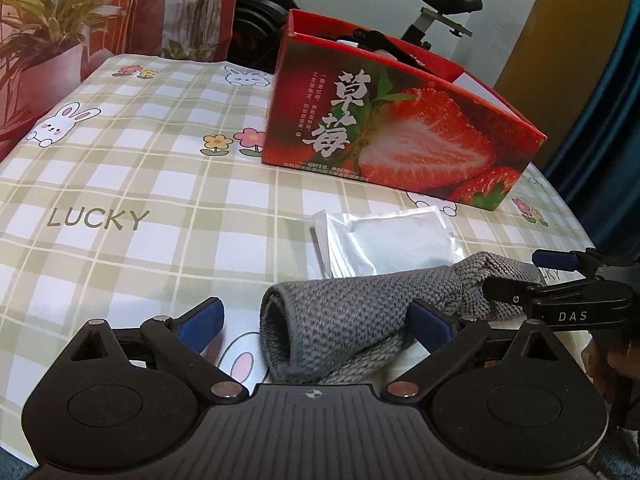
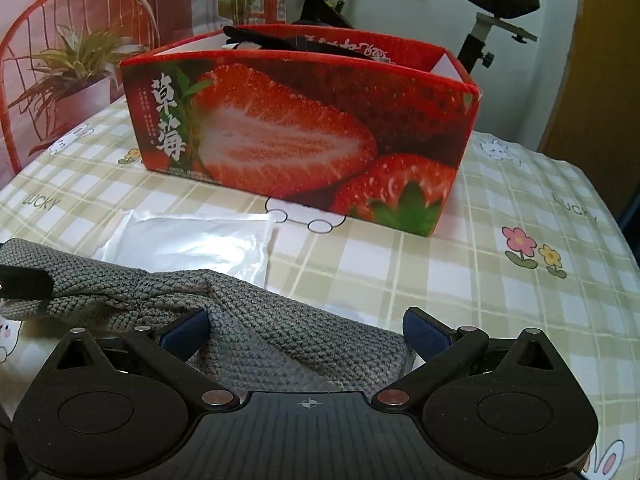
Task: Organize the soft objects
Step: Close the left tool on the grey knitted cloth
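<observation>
A grey knitted cloth (image 1: 352, 312) lies on the checked tablecloth (image 1: 120, 168), its left end rolled. My left gripper (image 1: 316, 320) is open, its jaws on either side of that rolled end. My right gripper (image 2: 306, 330) is open around the cloth's other end (image 2: 280, 332); it also shows at the right of the left wrist view (image 1: 528, 276). A silver foil pouch (image 1: 384, 240) lies just behind the cloth, also seen in the right wrist view (image 2: 192, 244). A red strawberry box (image 1: 400, 132) stands open at the back, with dark items inside (image 2: 280, 42).
The table's far edge meets a printed curtain with plant pictures (image 1: 60, 40). An exercise bike (image 2: 500, 4) stands behind the box. The tablecloth (image 2: 520, 208) stretches to the right of the box.
</observation>
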{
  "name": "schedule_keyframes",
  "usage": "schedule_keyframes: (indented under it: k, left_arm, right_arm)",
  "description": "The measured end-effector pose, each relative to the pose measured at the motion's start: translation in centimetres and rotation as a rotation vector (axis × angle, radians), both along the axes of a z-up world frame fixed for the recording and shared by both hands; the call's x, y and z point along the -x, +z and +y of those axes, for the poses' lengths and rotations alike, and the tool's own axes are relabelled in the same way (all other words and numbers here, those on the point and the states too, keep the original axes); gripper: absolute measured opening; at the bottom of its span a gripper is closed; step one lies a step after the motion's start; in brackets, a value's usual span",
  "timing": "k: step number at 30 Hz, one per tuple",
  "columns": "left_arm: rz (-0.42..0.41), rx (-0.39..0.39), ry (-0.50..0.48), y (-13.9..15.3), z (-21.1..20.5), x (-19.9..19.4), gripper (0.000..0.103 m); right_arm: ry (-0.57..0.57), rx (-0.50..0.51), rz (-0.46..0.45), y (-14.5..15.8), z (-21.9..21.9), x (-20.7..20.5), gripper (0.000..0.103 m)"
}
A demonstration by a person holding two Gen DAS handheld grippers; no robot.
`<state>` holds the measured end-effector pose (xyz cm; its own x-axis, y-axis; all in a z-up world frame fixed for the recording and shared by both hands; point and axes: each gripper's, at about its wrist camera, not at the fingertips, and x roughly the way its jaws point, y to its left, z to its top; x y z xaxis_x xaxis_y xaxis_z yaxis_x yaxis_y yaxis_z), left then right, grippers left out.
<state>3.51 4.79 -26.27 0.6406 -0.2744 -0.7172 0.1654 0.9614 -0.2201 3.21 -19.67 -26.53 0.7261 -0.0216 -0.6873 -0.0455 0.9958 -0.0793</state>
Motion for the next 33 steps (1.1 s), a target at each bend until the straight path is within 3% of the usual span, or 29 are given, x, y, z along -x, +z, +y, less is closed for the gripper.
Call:
schedule_keyframes:
  k: [7,17,22,33]
  left_arm:
    - [-0.020,0.020,0.004,0.3,-0.1,-0.1,0.097]
    - [-0.033,0.063,-0.010,0.0,0.0,0.2,0.080]
    - [-0.021,0.073,0.003,-0.5,0.1,-0.1,0.077]
    - [-0.005,0.073,-0.001,-1.5,0.0,-0.5,0.070]
  right_arm:
    - [-0.018,-0.040,-0.023,-0.2,-0.4,0.8,0.102]
    - [-0.079,-0.143,-0.087,0.0,-2.0,3.3,0.102]
    - [-0.102,-0.182,-0.139,0.2,-2.6,4.1,0.096]
    - [-0.102,-0.212,-0.097,-1.2,-2.5,3.4,0.090]
